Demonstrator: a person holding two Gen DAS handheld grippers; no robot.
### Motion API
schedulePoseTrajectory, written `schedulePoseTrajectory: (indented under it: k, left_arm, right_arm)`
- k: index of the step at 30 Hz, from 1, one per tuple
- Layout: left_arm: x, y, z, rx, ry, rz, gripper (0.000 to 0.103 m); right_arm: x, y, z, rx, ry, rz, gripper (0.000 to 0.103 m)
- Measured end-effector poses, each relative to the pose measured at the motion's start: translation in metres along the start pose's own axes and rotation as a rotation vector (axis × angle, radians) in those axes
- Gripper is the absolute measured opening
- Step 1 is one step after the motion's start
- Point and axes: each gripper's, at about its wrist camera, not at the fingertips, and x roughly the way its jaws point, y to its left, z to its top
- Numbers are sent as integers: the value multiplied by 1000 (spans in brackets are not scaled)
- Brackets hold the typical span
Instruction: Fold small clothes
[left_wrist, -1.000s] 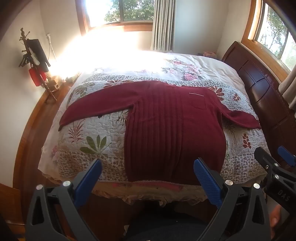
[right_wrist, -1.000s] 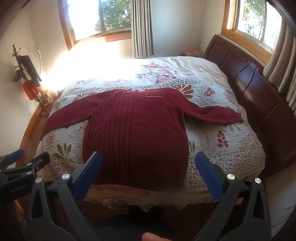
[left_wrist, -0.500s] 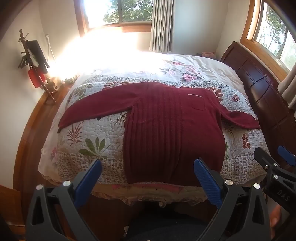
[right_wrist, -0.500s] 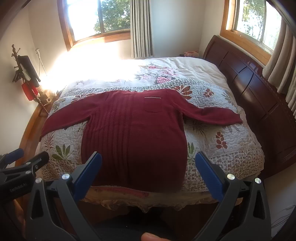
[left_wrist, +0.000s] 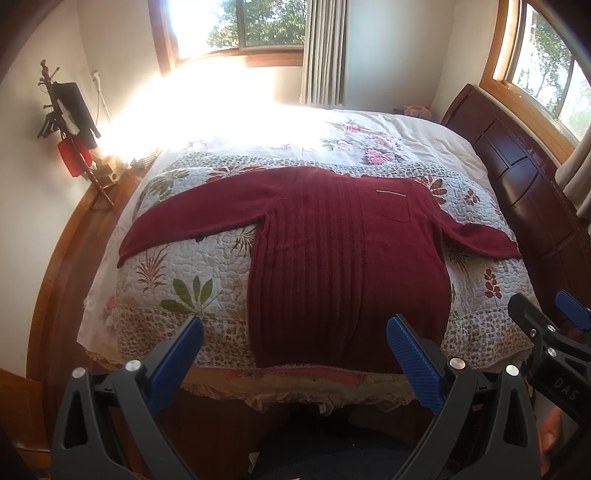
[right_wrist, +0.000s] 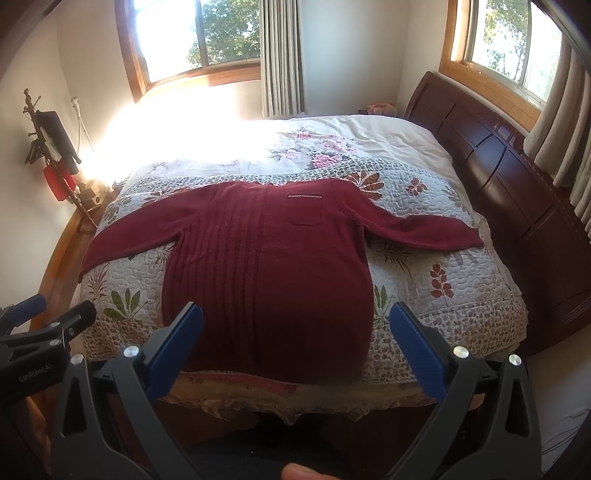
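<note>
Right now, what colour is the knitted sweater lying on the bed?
Dark red, like maroon: the ribbed knitted sweater shows best in the right wrist view.

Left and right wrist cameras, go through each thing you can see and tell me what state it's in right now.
Left gripper: open, empty, short of the bed.
Right gripper: open, empty.
Maroon sweater: spread flat, unfolded, sleeves out to both sides.
Floral quilt: laid under the sweater.
Curtain: drawn aside beside the window.

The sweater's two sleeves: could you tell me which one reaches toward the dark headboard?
The right-hand sleeve; the other sleeve points toward the wall with the stand.
</note>
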Motion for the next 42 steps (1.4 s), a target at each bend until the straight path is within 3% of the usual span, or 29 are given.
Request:
schedulePoseTrajectory:
  k: [42]
  left_arm:
    - [12, 3, 13, -3, 9, 18, 99]
  right_arm:
    - [18, 5, 3, 2, 16, -1, 100]
